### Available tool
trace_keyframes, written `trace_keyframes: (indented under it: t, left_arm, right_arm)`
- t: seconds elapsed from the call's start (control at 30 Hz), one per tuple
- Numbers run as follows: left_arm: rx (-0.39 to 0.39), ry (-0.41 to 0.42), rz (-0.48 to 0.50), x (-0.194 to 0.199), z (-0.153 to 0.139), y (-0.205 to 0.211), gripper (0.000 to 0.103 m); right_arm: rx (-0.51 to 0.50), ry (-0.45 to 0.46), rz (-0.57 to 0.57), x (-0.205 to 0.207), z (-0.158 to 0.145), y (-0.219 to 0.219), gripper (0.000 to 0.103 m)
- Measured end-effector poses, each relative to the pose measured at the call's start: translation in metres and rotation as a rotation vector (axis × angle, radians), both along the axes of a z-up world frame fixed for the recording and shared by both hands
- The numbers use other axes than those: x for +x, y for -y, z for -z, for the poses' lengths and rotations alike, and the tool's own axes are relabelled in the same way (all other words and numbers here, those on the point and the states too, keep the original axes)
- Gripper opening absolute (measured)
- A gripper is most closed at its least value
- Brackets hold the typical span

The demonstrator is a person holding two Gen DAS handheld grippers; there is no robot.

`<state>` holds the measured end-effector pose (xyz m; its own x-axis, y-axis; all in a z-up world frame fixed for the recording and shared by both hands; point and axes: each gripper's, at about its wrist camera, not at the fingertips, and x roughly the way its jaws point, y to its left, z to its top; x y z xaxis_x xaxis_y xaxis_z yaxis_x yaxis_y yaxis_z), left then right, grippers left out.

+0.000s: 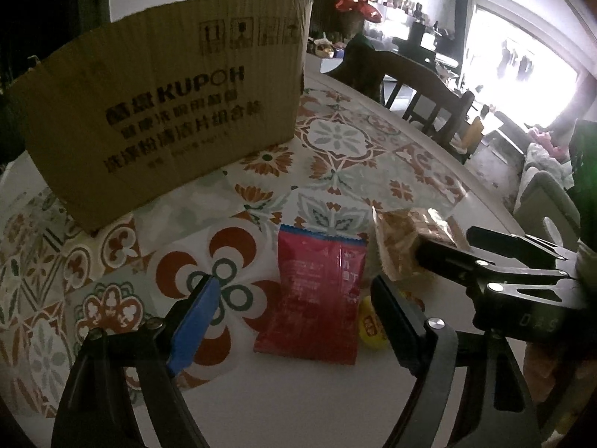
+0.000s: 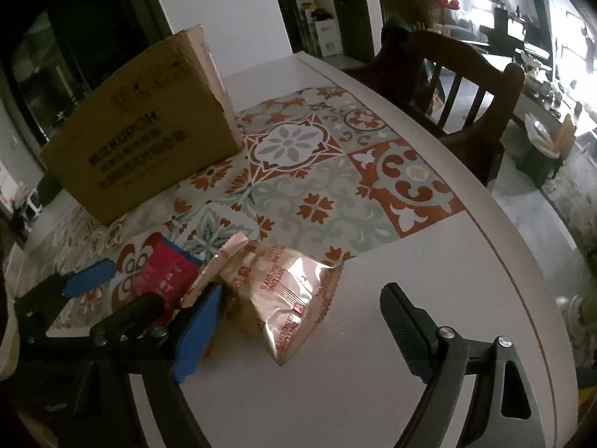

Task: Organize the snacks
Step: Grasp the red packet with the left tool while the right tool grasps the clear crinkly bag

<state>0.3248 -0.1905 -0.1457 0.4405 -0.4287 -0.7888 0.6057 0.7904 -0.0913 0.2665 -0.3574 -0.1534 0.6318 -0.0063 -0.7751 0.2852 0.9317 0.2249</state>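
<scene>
Snacks below me: red packet (image 1: 317,295) runs six to twelve between my spread left gripper (image 1: 294,321); right gripper (image 2: 302,332) spread around biscuit bag (image 2: 287,291).

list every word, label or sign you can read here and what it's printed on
"KUPOH" in bold black letters: side of the brown cardboard box; the rows of characters beneath and the handling symbols above are too blurred to read.
"BISCUITS", repeated in red: shiny gold foil snack bag; the word before it is cut by creases.
Red foil snack packet: pale print, unreadable.
Small round yellow item: red label, too small to read.
</scene>
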Motion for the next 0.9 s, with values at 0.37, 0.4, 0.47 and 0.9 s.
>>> trace_keyframes:
  t: [0.37,0.4,0.47,0.9]
  left_arm:
    - [0.0,-0.055,0.018,0.003,0.009,0.006,0.057]
    - [-0.001,-0.058,0.018,0.004,0.009,0.007,0.054]
    - [-0.001,-0.053,0.018,0.003,0.009,0.007,0.047]
    - [-0.041,0.004,-0.021,-0.005,-0.01,-0.003,0.043]
  right_arm:
    - [0.048,0.03,-0.069,0.004,0.004,-0.004,0.049]
    - [0.044,0.029,-0.071,0.004,0.004,-0.004,0.042]
    - [0.038,0.033,-0.073,0.004,0.004,-0.005,0.042]
    - [0.01,0.071,-0.096,-0.005,-0.005,-0.015,0.036]
